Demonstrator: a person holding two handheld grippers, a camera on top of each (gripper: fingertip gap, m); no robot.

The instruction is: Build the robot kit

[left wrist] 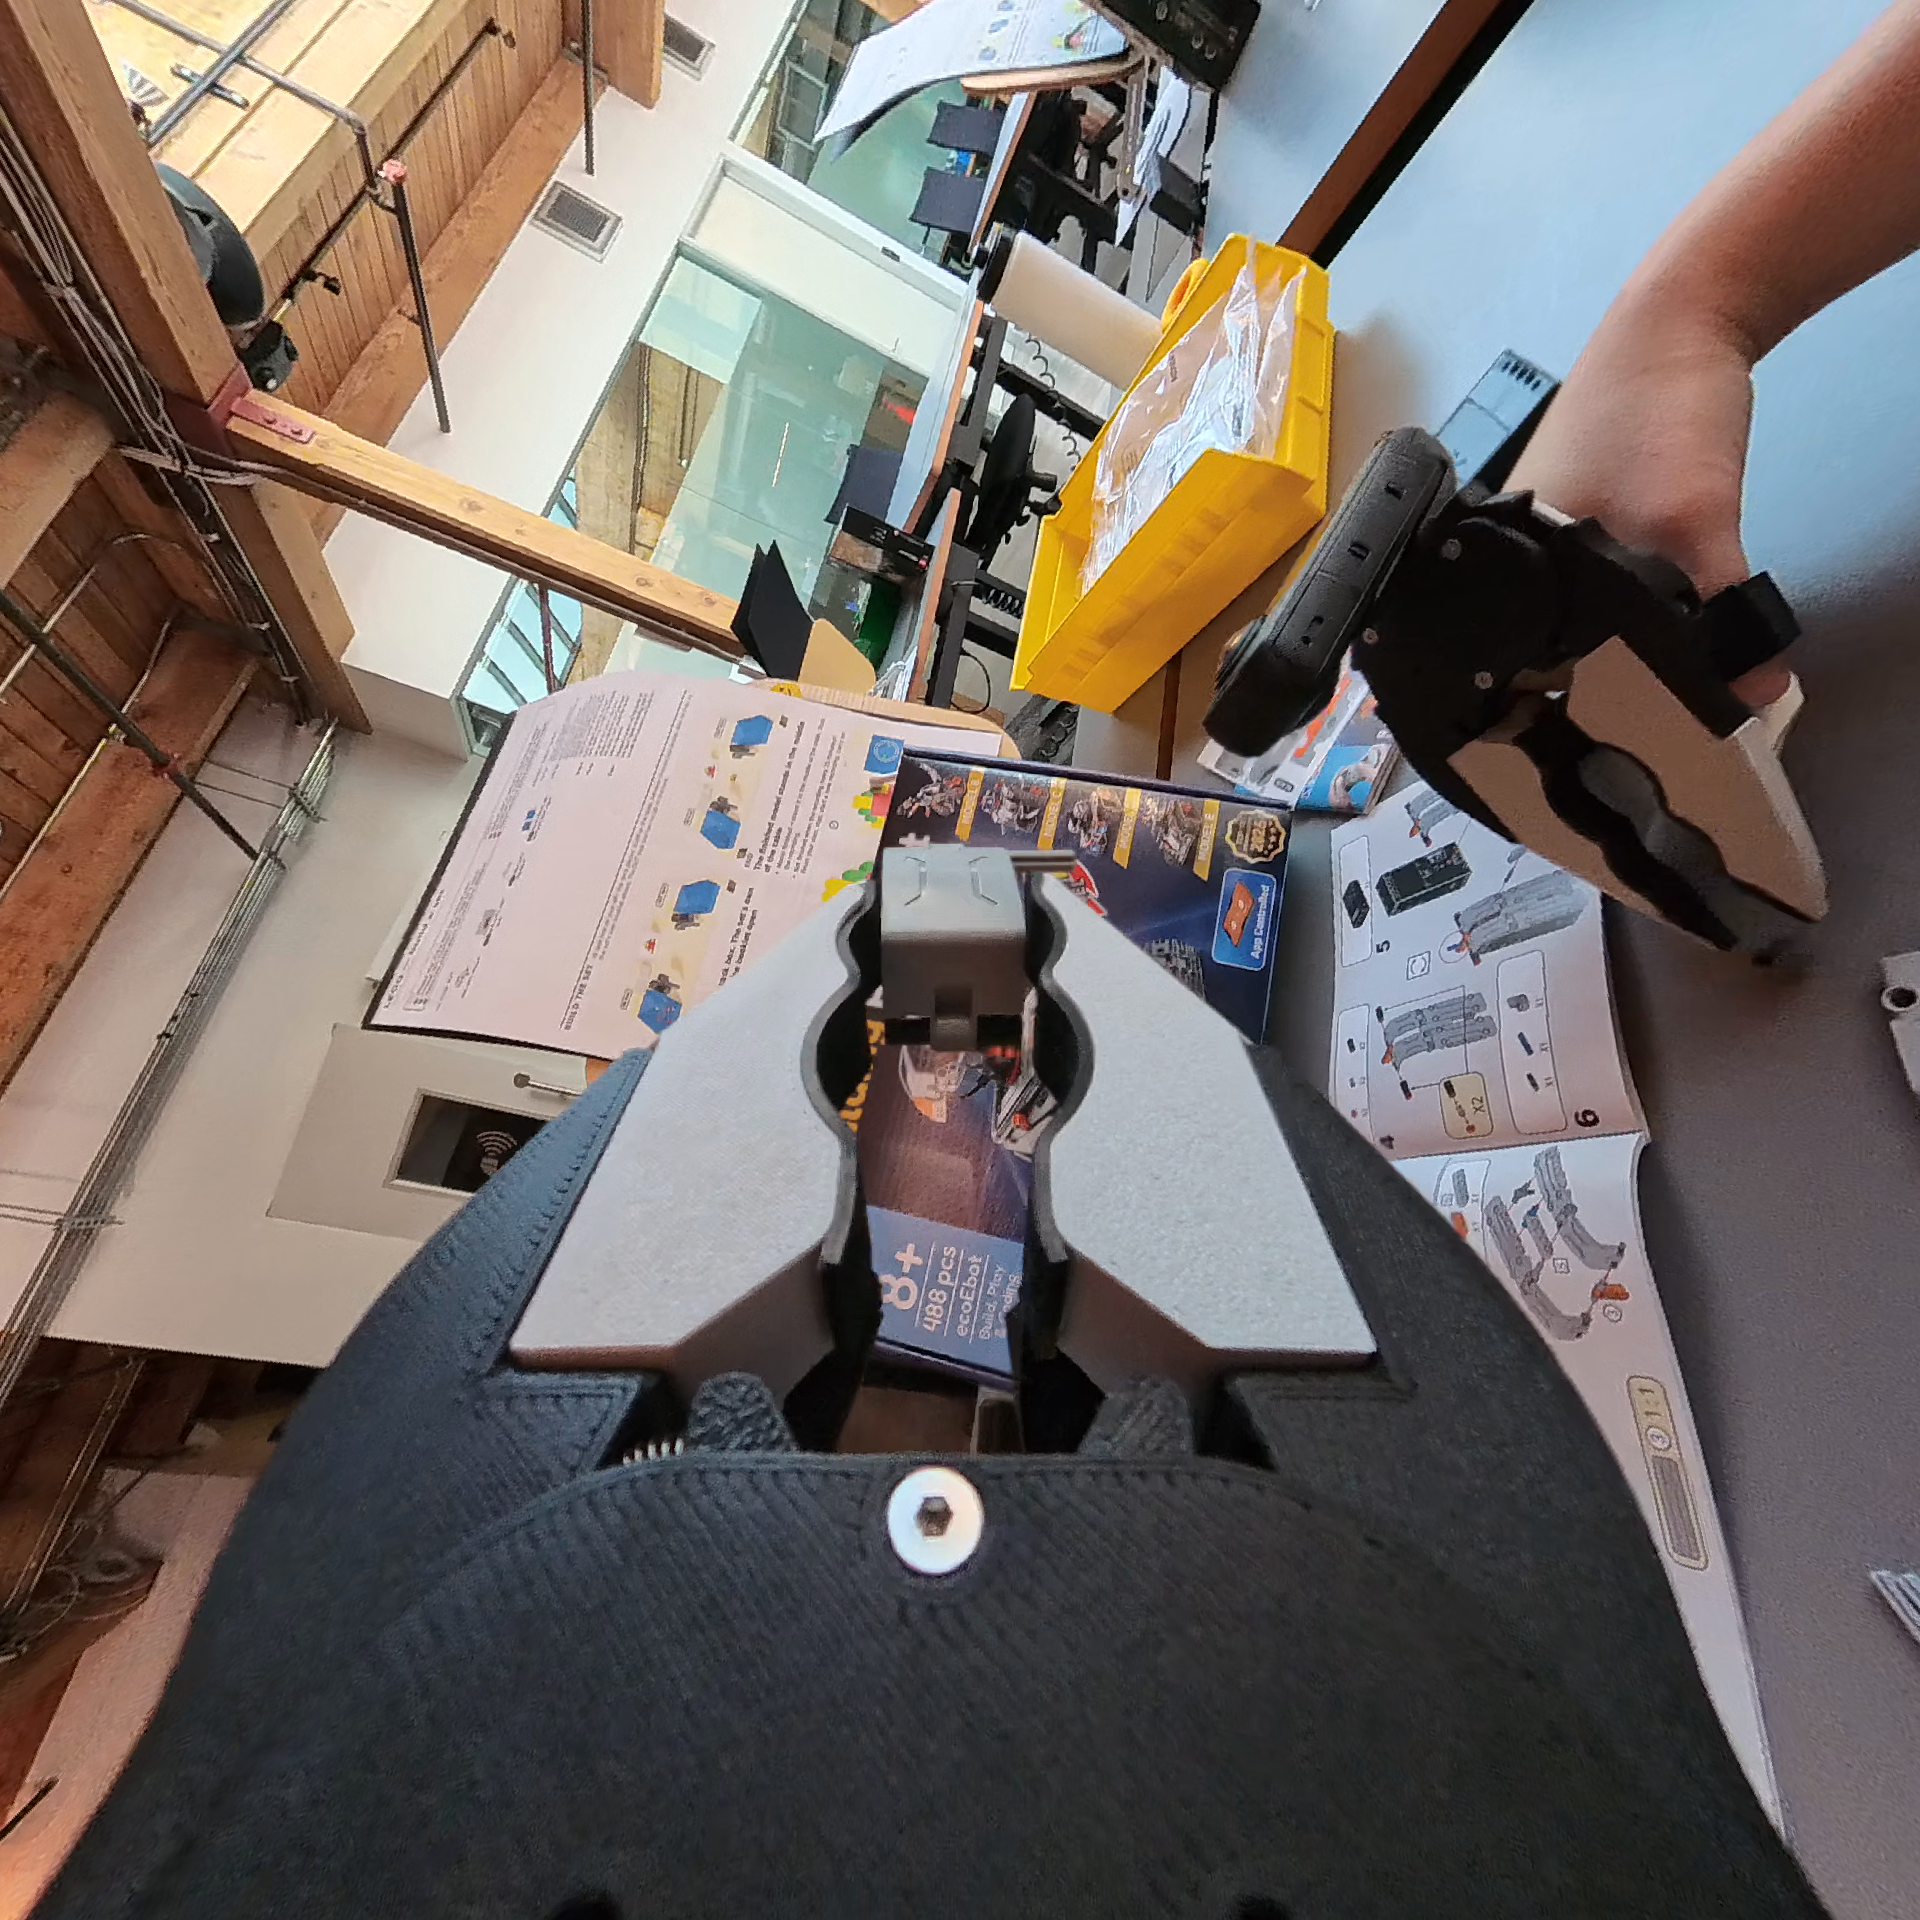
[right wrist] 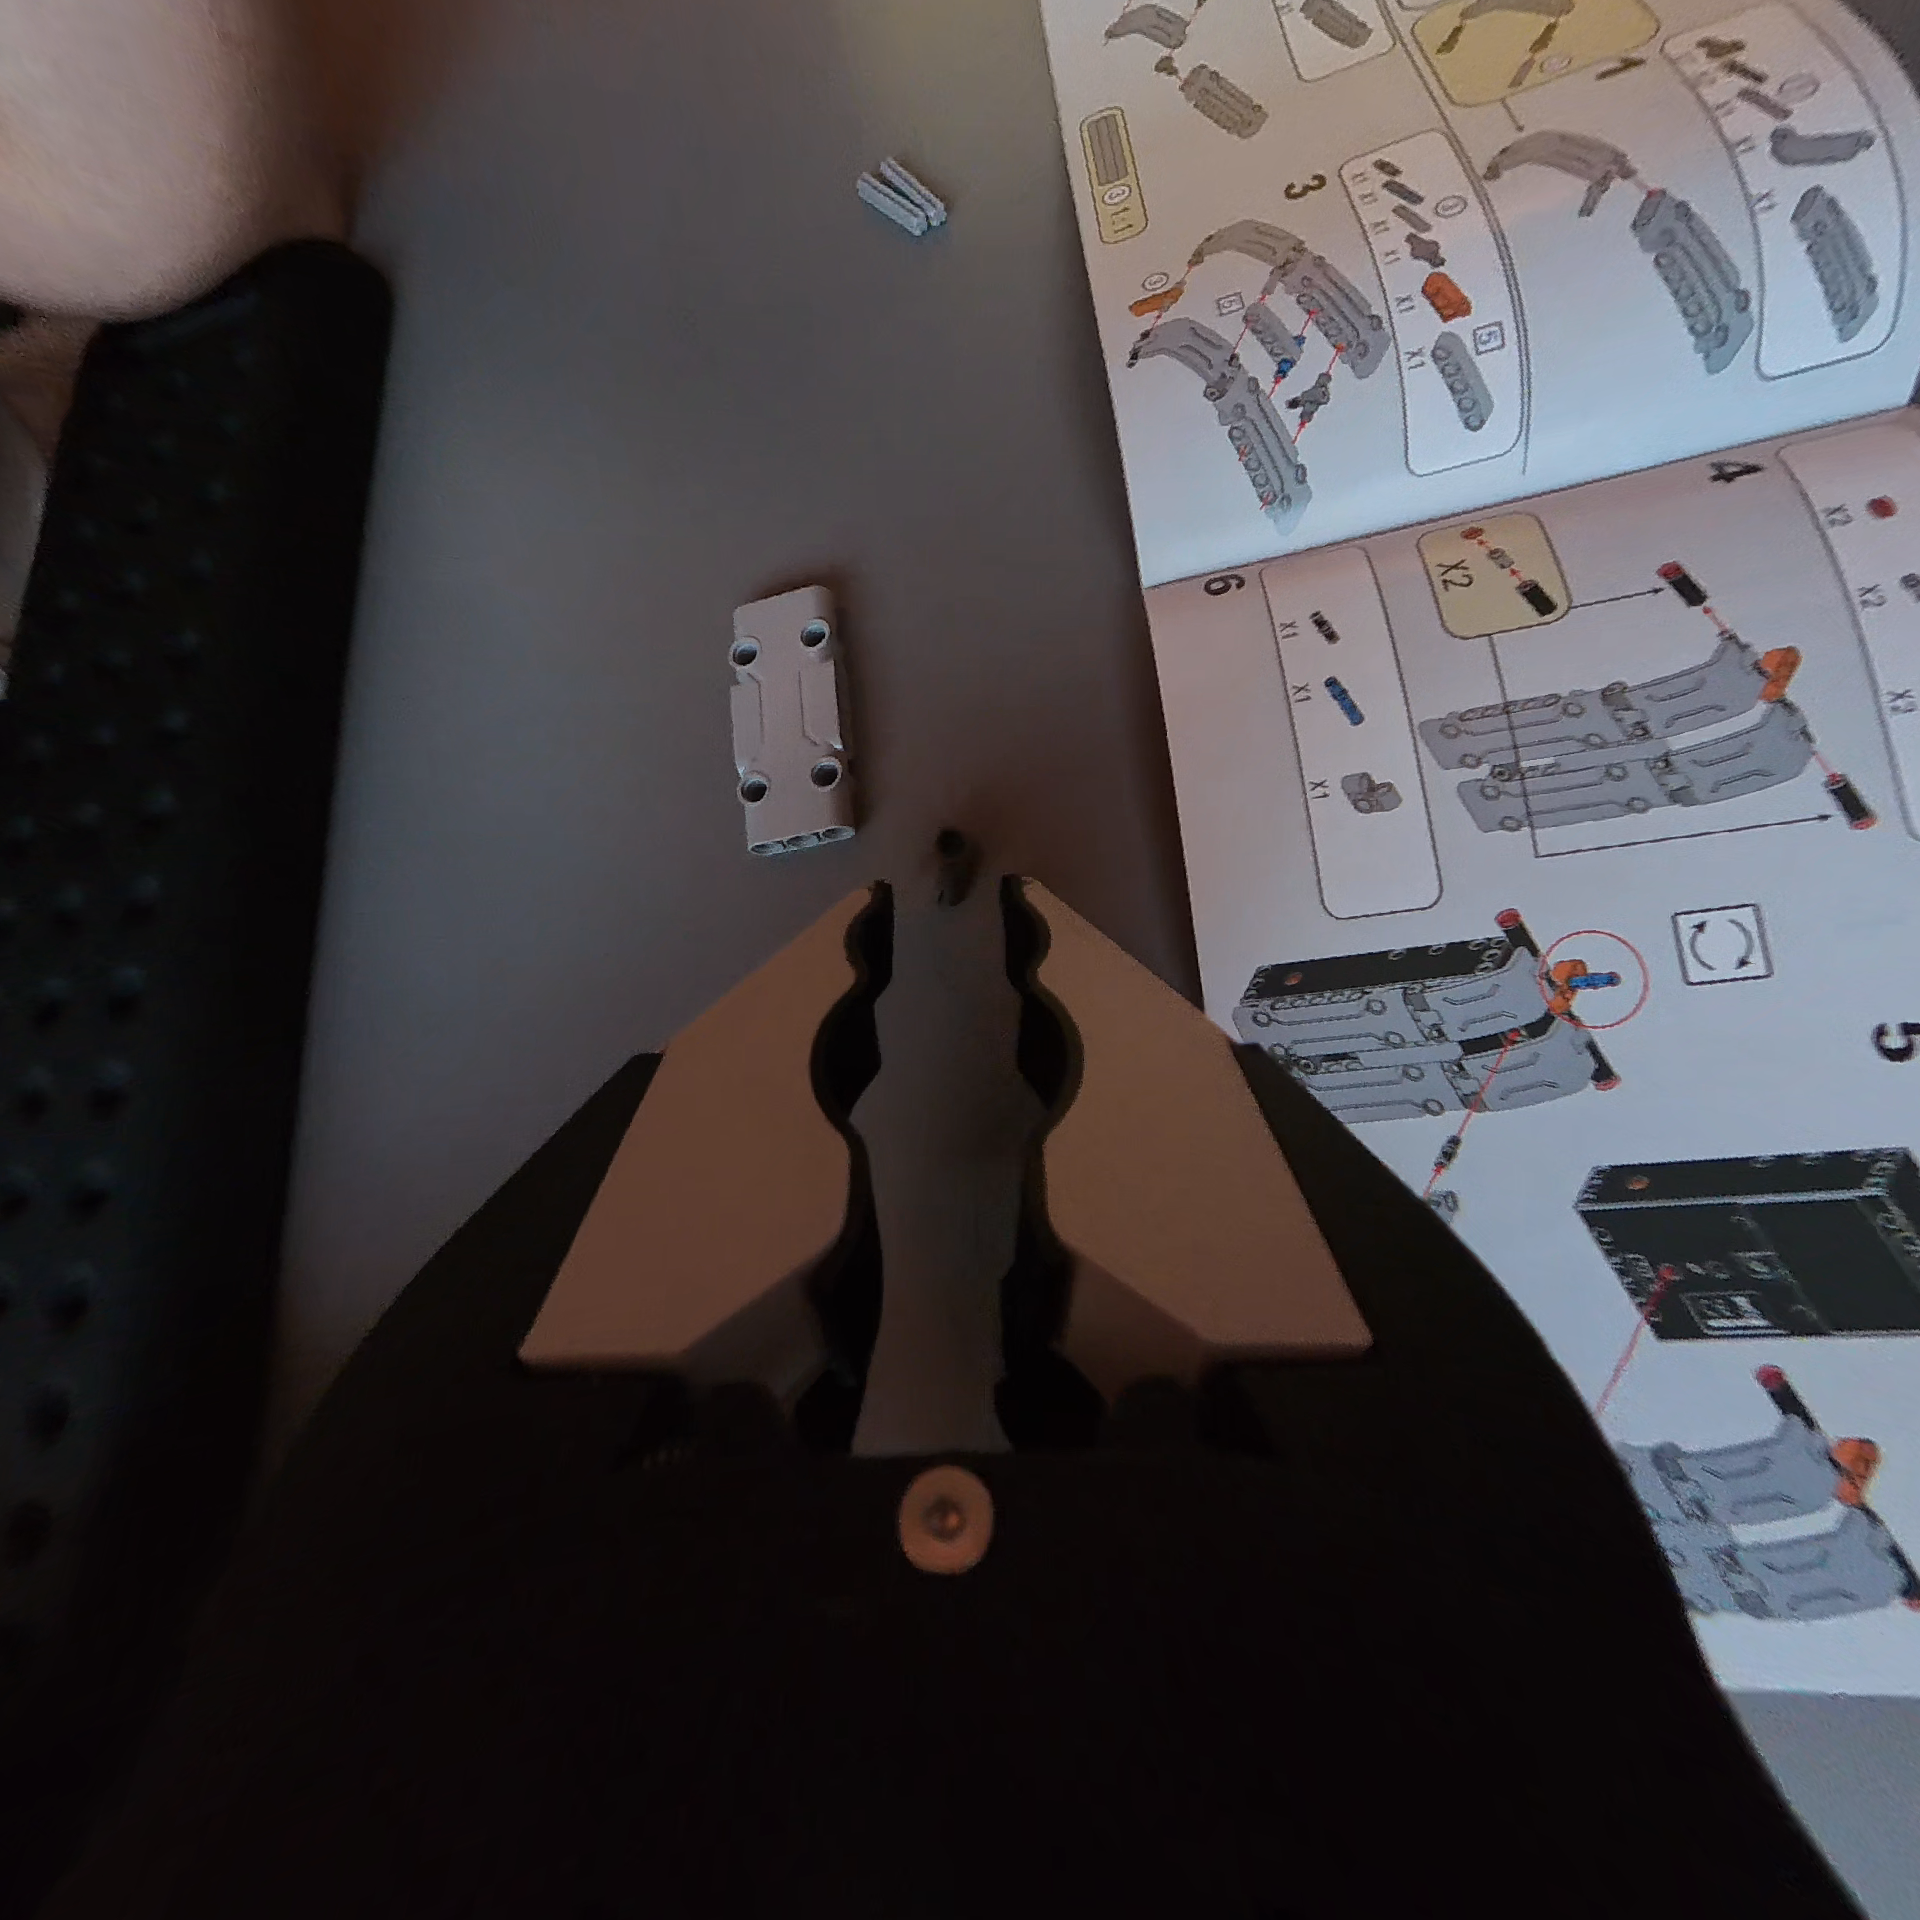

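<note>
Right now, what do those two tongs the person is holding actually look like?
Both look alike. The left tongs have a ribbed black plastic body, seemingly 3D-printed, with one silver hex screw in the middle. Two pale grey wedge-shaped fingers taper forward, their inner edges wavy and lined in black. The right tongs match. The hand gripping them shows no sleeve or glove.

Left wrist view rolled sideways, faces room; right looks down close; both share booklet (left wrist: 1475, 997) (right wrist: 1538, 582).
</note>
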